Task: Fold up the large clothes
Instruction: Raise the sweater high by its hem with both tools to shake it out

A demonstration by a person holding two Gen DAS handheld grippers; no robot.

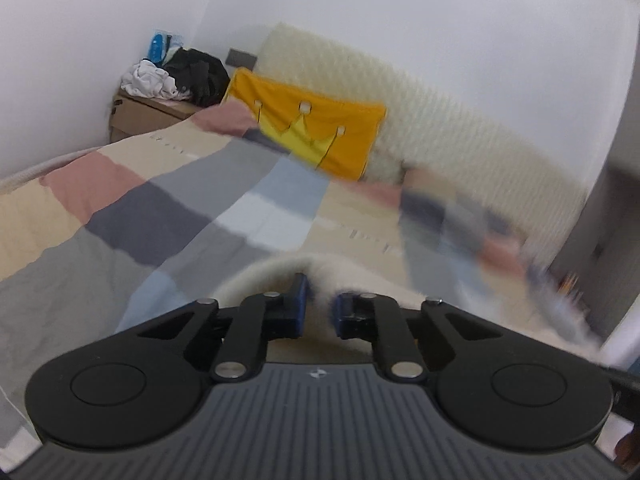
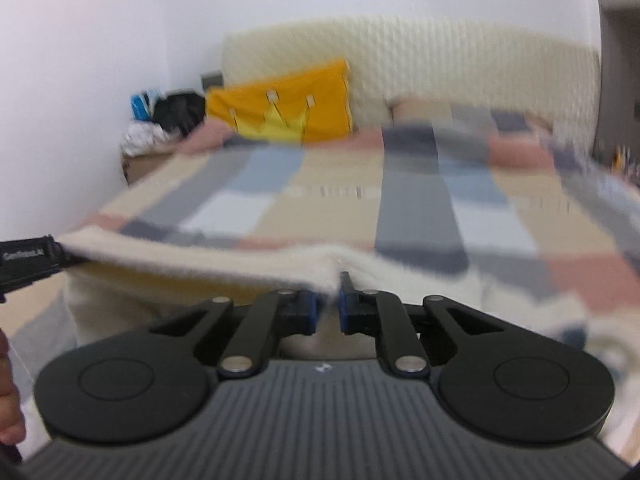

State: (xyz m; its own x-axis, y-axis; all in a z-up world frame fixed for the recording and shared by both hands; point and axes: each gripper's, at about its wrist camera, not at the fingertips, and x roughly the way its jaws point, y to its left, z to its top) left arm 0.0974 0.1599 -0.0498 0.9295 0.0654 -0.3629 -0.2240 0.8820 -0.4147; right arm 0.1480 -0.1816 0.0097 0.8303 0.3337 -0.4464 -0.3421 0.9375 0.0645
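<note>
White walls and a bed [image 2: 328, 200] with a checked cover lie ahead, a yellow pillow [image 1: 308, 132] at its head. Each gripper pinches the near edge of the cream garment [image 2: 192, 258]: left gripper [image 1: 318, 304] fingers nipping a fold, right gripper [image 2: 329, 306] fingers likewise. Both bites look shallow, so the fluffy hem may slip out during the lift, and uneven pulling could skew the fold.

A bedroom; bed [image 2: 320, 200], pillow [image 2: 280, 108], padded headboard [image 2: 440, 60].
</note>
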